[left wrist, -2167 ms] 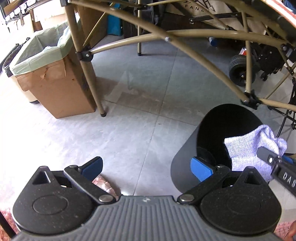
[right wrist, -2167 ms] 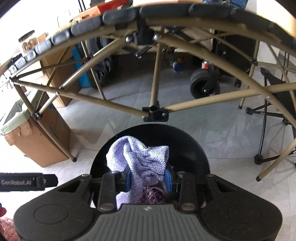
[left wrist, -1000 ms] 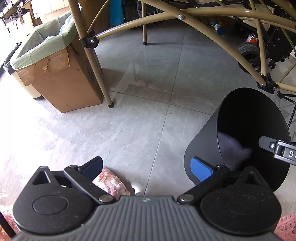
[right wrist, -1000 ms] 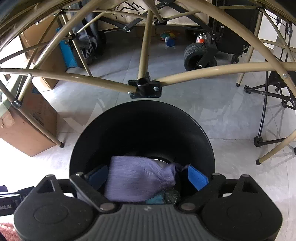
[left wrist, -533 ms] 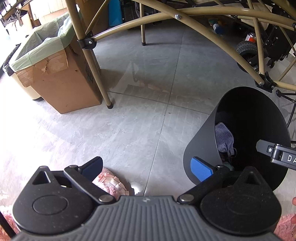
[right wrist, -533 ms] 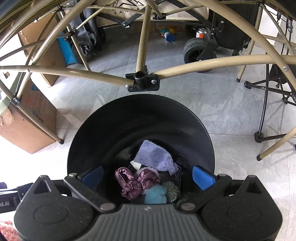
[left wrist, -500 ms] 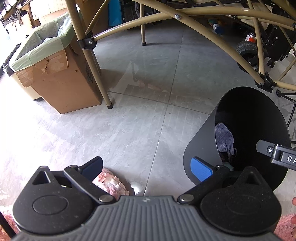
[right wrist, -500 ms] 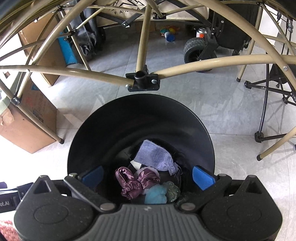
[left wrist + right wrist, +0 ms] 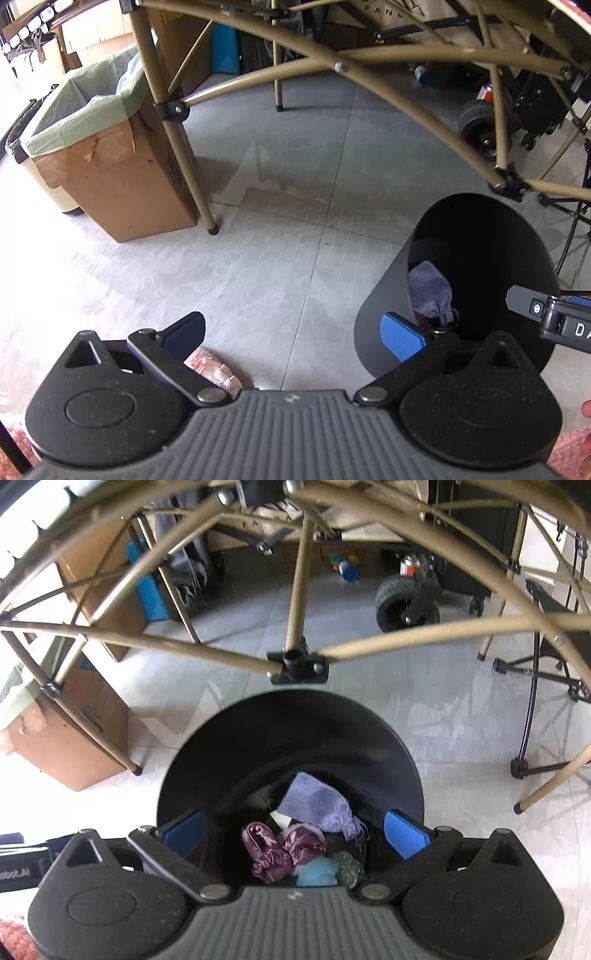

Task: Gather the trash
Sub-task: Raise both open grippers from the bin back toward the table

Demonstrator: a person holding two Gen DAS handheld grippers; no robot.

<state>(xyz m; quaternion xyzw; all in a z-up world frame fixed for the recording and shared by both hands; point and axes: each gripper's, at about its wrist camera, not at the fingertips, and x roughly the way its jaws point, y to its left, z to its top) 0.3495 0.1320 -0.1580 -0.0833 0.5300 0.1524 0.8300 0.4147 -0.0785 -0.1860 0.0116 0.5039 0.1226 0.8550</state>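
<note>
Two hand-held grippers hang over a grey tiled floor, both spread wide and carrying nothing. The right gripper [image 9: 295, 830] sits directly above the mouth of a black bin [image 9: 236, 738], its blue pads [image 9: 404, 832] standing apart on either side of the opening. Below and between them, at the bottom of the bin, lies the collected trash: a lavender cloth [image 9: 317, 805] on top, a crumpled maroon satin piece [image 9: 280, 849] nearer the tool, and a light-blue scrap [image 9: 317, 871] touching a greenish wad [image 9: 347, 864] closest of all.

The left gripper [image 9: 291, 332] looks from the side. Ahead and to its right, the same bin [image 9: 384, 306] shows its outer wall, with only the cloth [image 9: 430, 288] visible against the near inner wall; the other scraps are mostly hidden from this view. A finger of the right tool [image 9: 528, 304] reaches over the rim from the right. Just under the left pad [image 9: 184, 332], a pink textured item [image 9: 214, 371] lies on the floor, seen only here.

Far ahead to the left stands a cardboard box [image 9: 122, 184] lined with a green bag [image 9: 85, 107], beside a leg of the tan folding frame [image 9: 177, 147]. The right view shows that frame's black joint [image 9: 297, 666] just beyond the bin, and a black wheel [image 9: 397, 602] further off.
</note>
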